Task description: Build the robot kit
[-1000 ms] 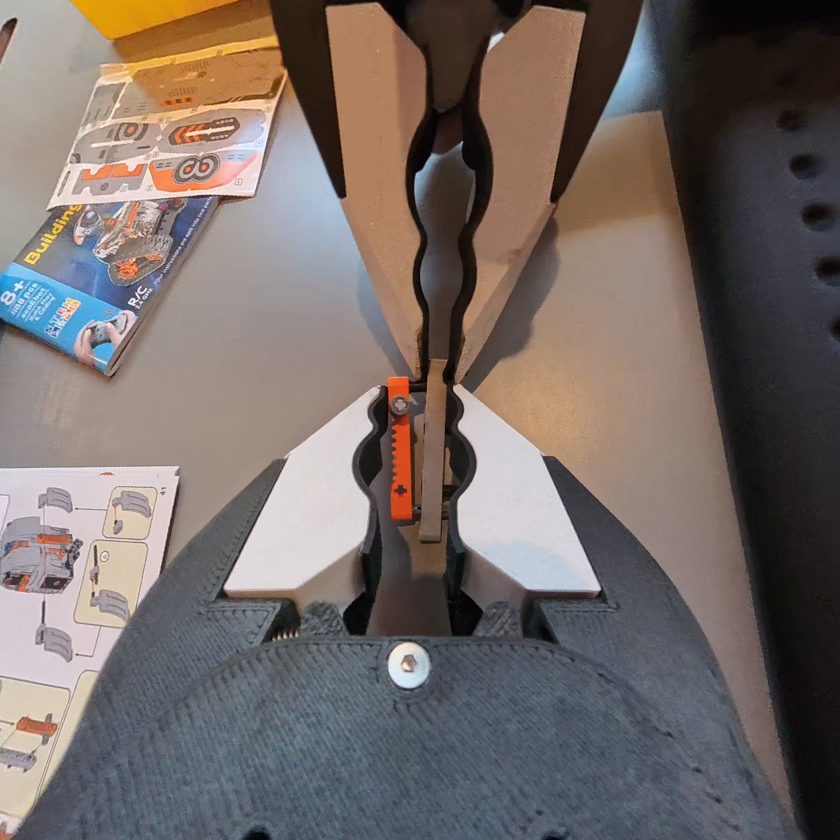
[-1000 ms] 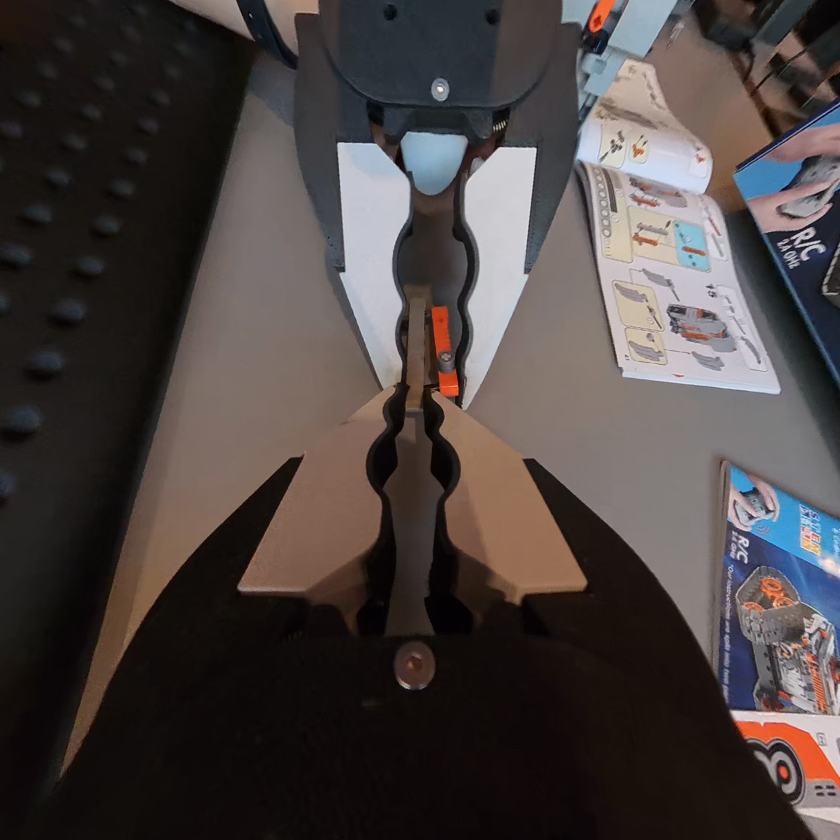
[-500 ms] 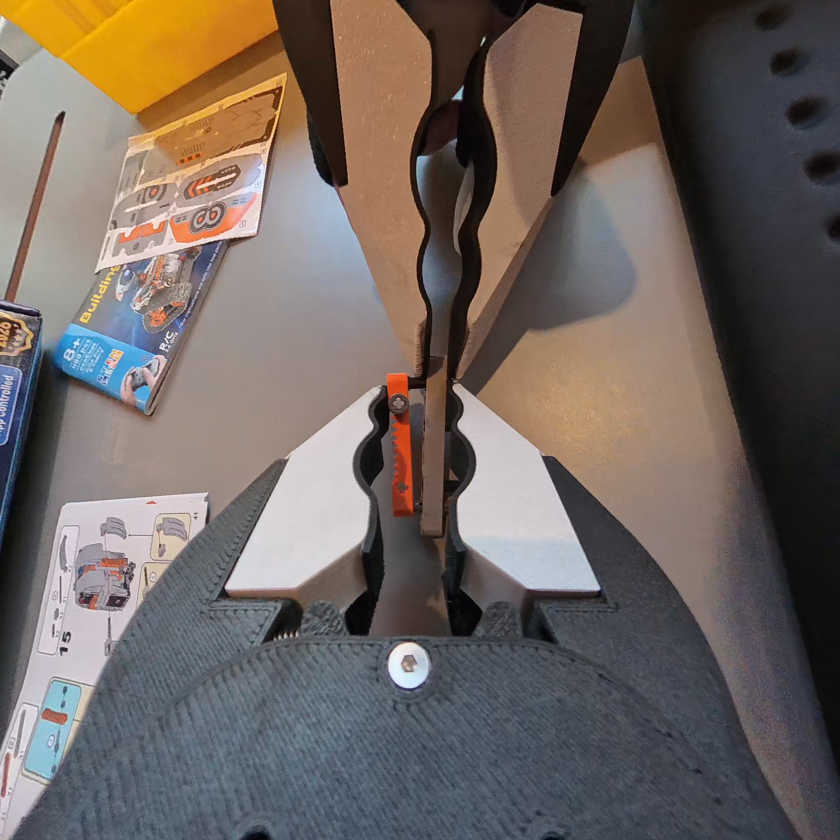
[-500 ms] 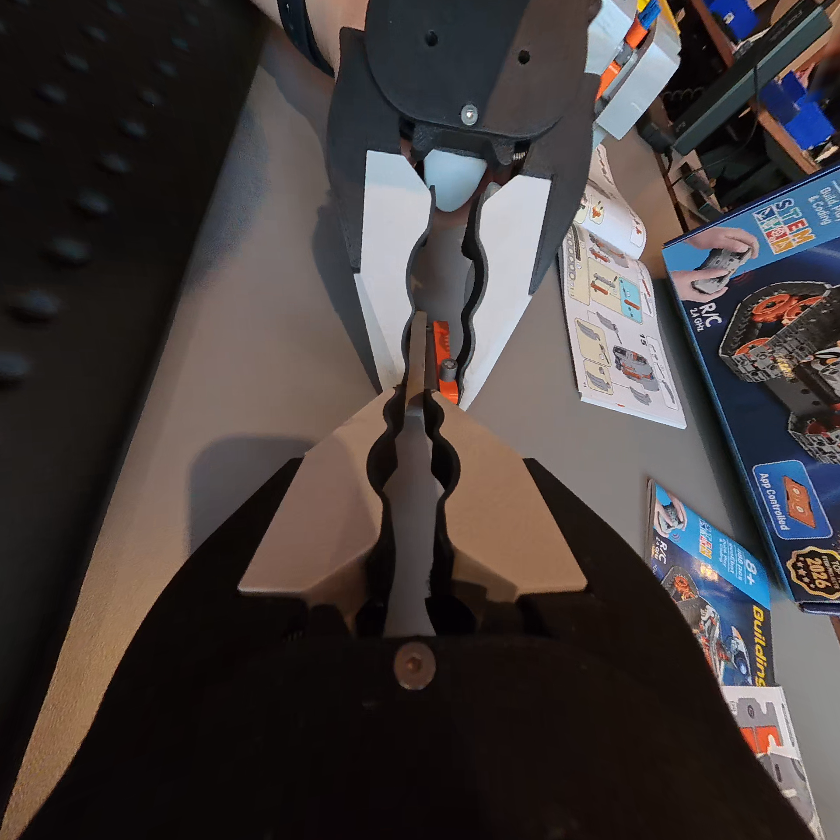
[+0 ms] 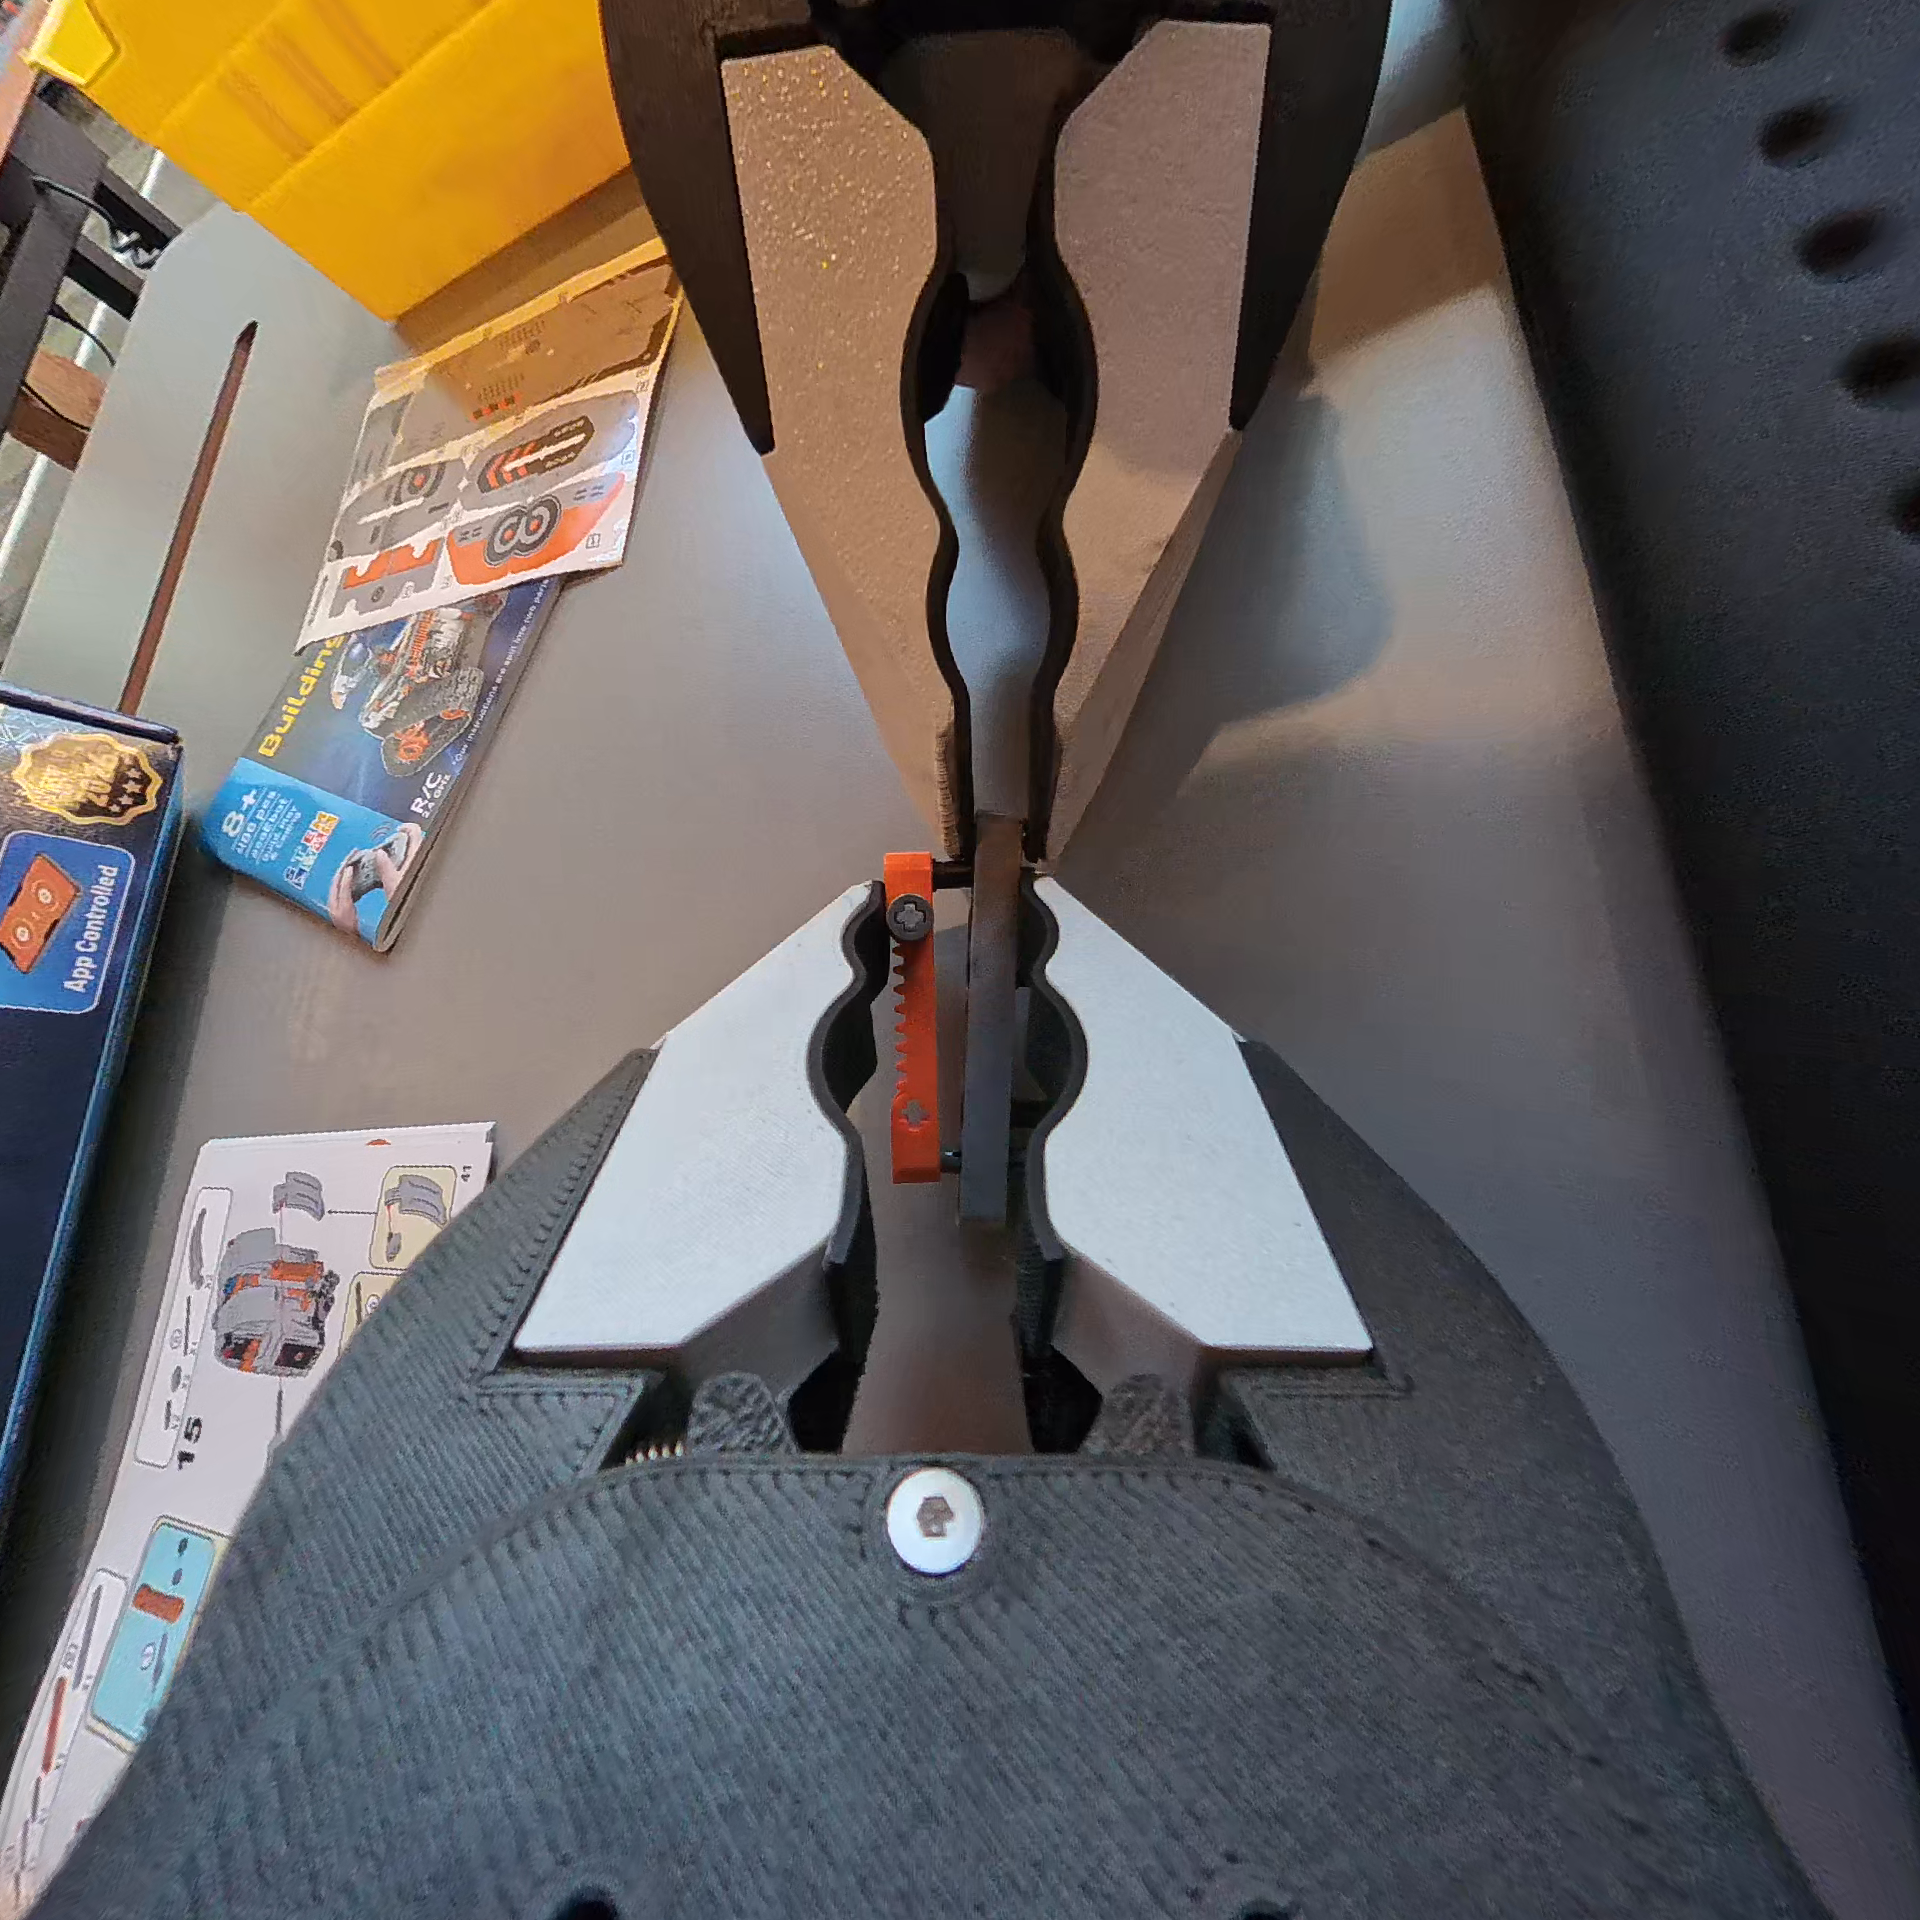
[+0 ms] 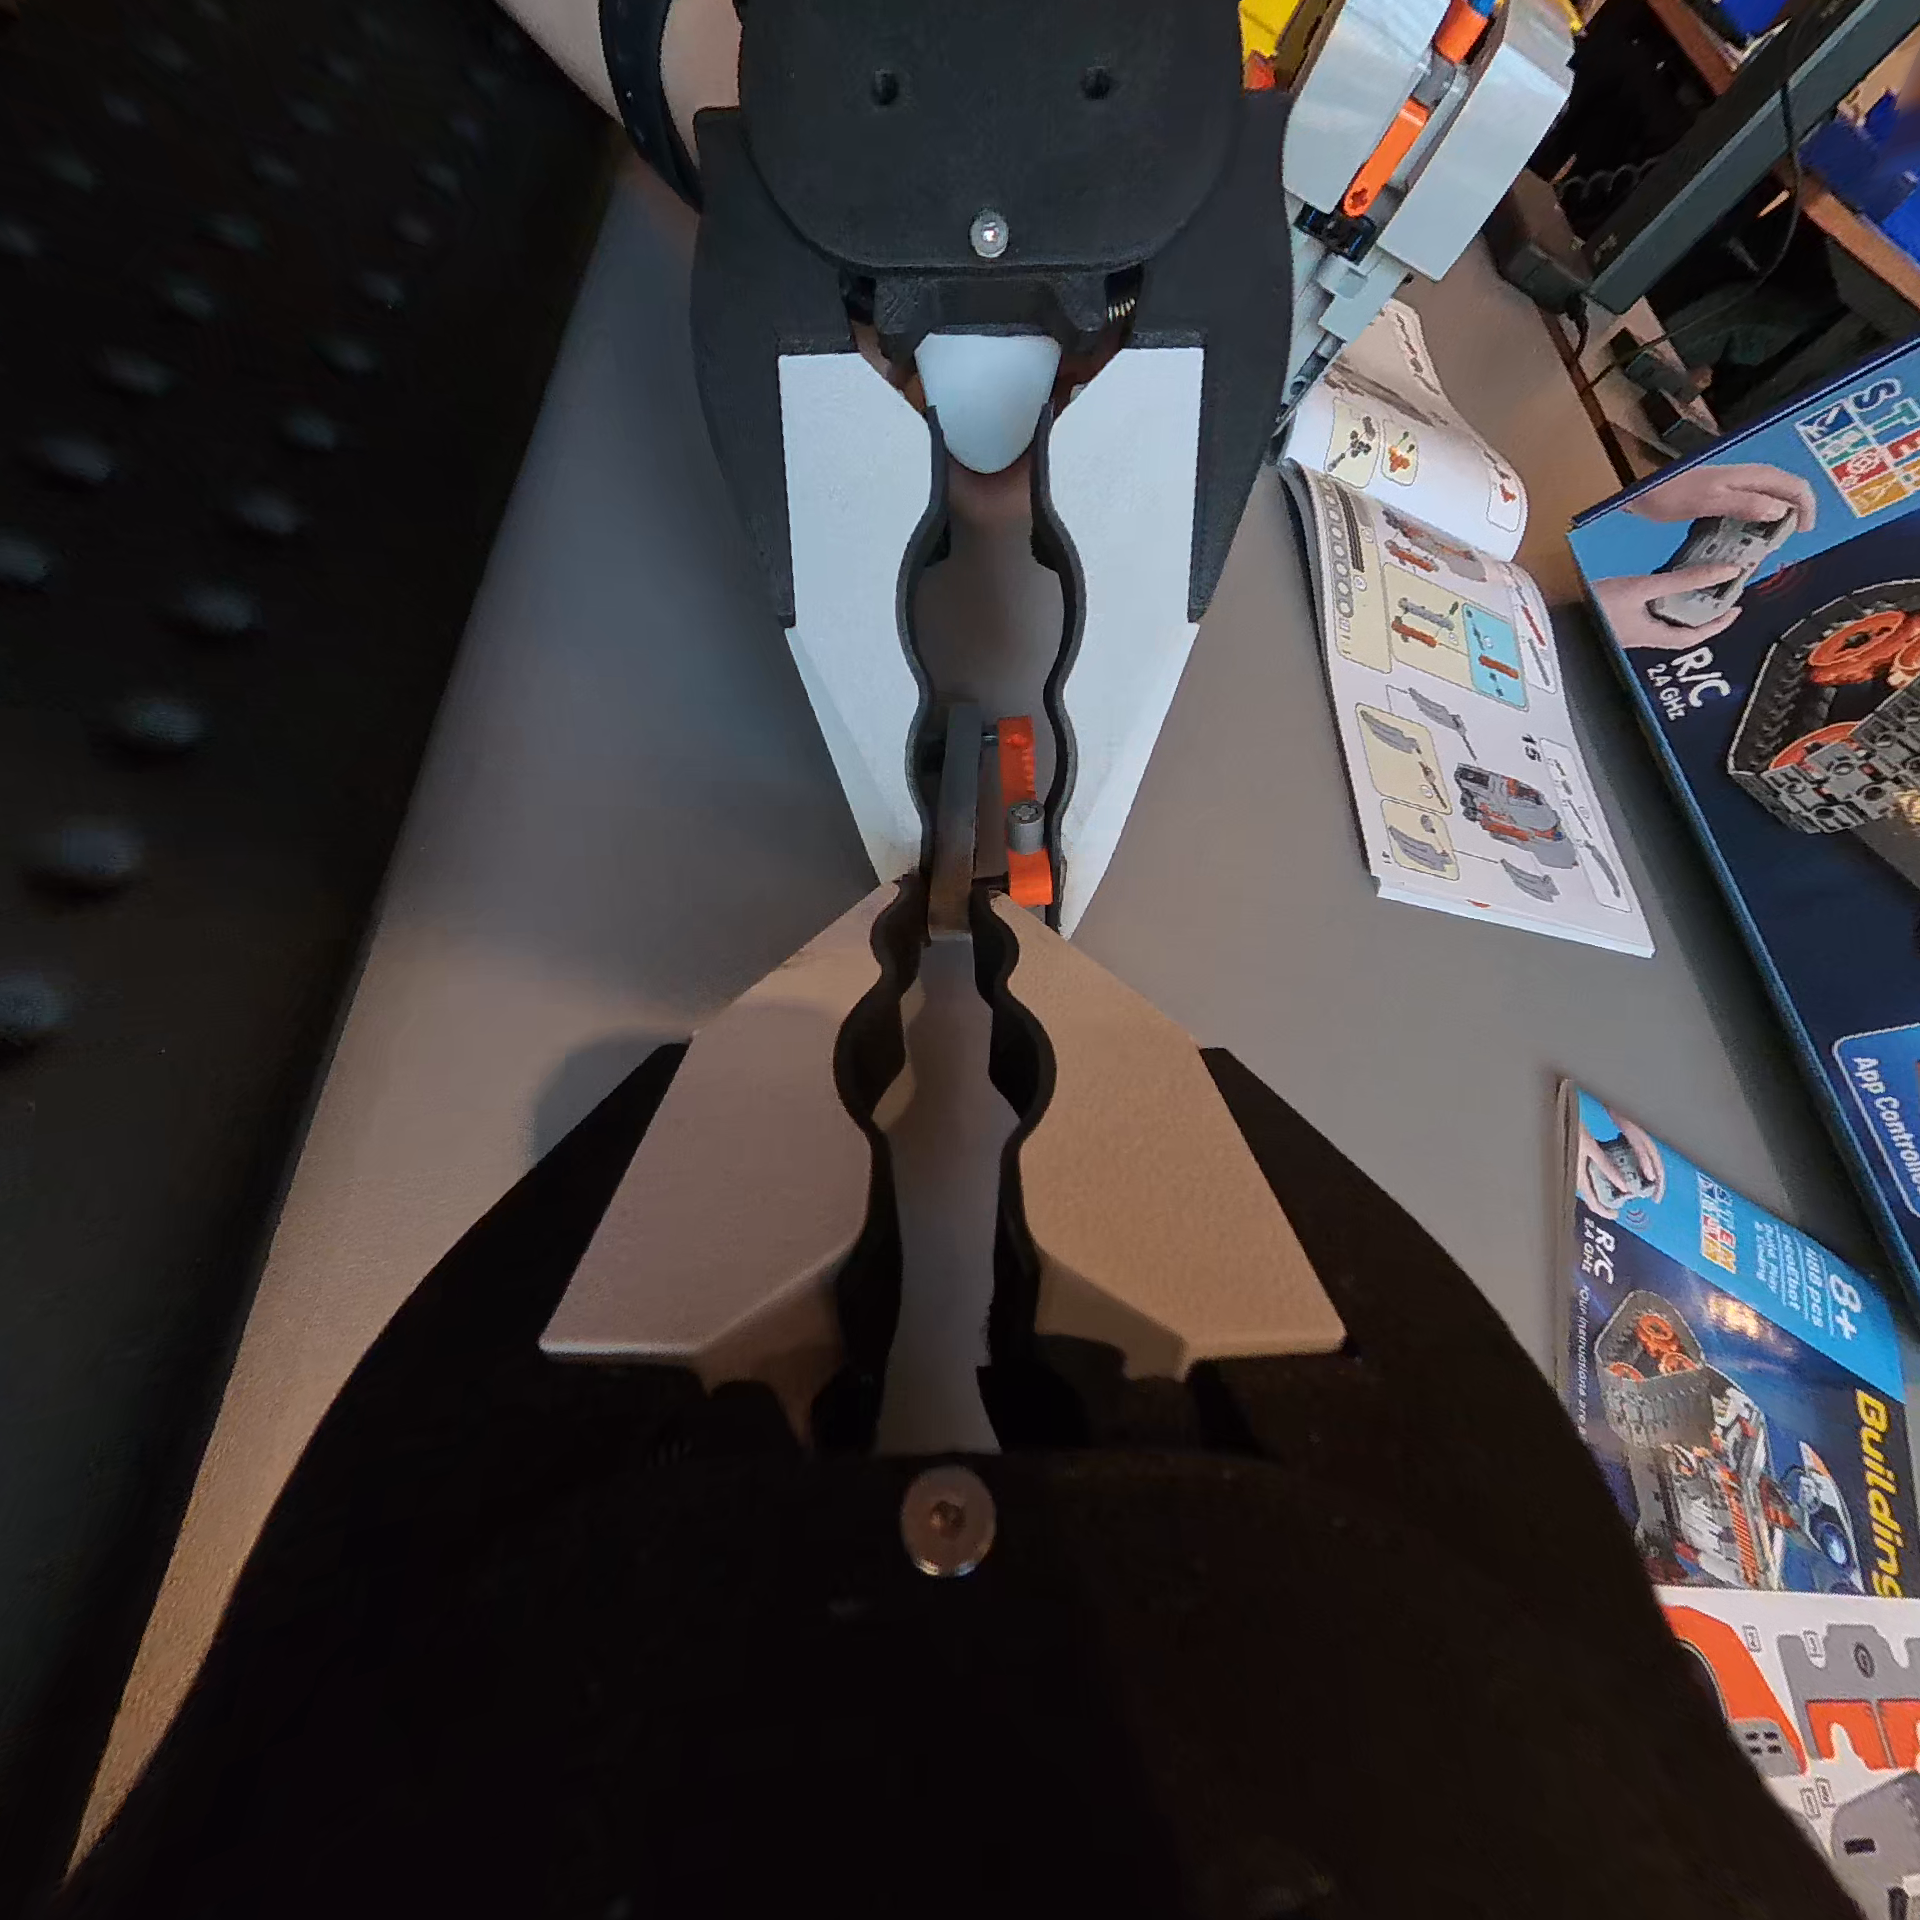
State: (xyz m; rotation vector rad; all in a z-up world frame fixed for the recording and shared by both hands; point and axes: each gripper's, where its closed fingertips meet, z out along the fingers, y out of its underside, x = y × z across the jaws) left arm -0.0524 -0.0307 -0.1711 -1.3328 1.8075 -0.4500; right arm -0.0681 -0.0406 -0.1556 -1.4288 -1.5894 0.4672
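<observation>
A small assembly hangs between my two grippers above the grey table (image 5: 665, 935): a dark grey beam (image 5: 987, 1039) with an orange toothed rack (image 5: 912, 1039) pinned to its side, and a grey pin (image 5: 910, 920) in the rack's end. My left gripper (image 5: 956, 894) is shut on the beam and rack together. My right gripper (image 5: 1000, 826) faces it tip to tip and is shut on the beam's far end. In the right wrist view, my right gripper (image 6: 948, 914) pinches the beam (image 6: 958, 810); the rack (image 6: 1023, 790) sits inside my left gripper (image 6: 987, 894).
An open instruction booklet (image 5: 312, 1299), a blue box (image 5: 62, 987), a small blue booklet (image 5: 384, 748) and a sticker sheet (image 5: 488, 499) lie on the table. A yellow bin (image 5: 364, 135) stands behind. A dark perforated mat (image 5: 1766, 623) borders it. A part-built grey model (image 6: 1423, 135) stands behind. The grippers are tip to tip, or close to it. Both grippers' tips are roughly 25 centimeters from the part-built grey model (image 6: 1423, 135).
Both grippers have risen together with the assembly and tilted; more of the table and box shows. Both grips look unchanged.
</observation>
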